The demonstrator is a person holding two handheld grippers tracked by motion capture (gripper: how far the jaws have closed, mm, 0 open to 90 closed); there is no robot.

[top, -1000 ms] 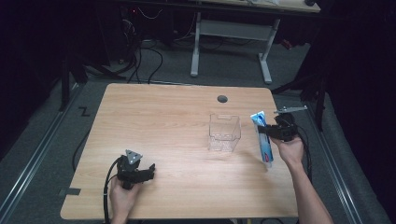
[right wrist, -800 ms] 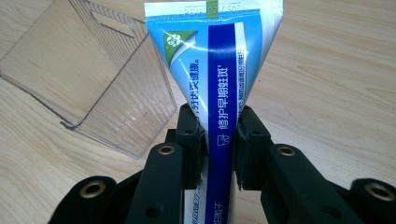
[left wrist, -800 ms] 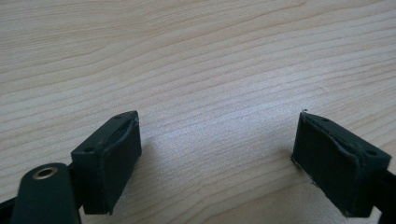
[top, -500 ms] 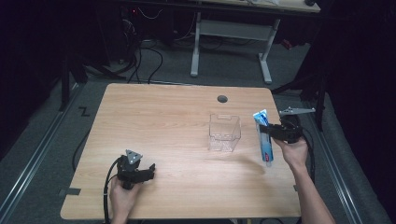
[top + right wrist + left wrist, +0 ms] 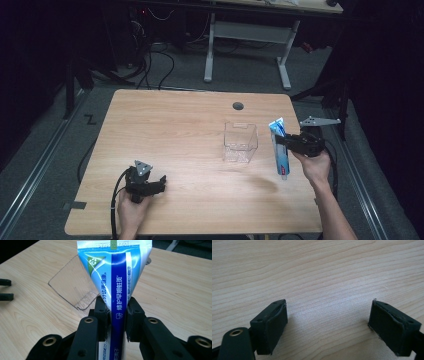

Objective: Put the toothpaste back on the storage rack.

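Right tongs (image 5: 283, 141) clamped on a blue-and-white toothpaste tube (image 5: 280, 150), held off the bench (image 5: 175, 135) just right of the clear plastic box (image 5: 240, 142), crimped end up, cap end down. Left tongs (image 5: 159, 182) spread wide and holding nothing, low over bare wood, well to the box's left and nearer the person.

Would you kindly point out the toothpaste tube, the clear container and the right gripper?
toothpaste tube (image 5: 117, 277): right gripper view, printed blue stripe.
clear container (image 5: 240, 142): high view, front wall.
right gripper (image 5: 117, 315): right gripper view, between its fingertips.
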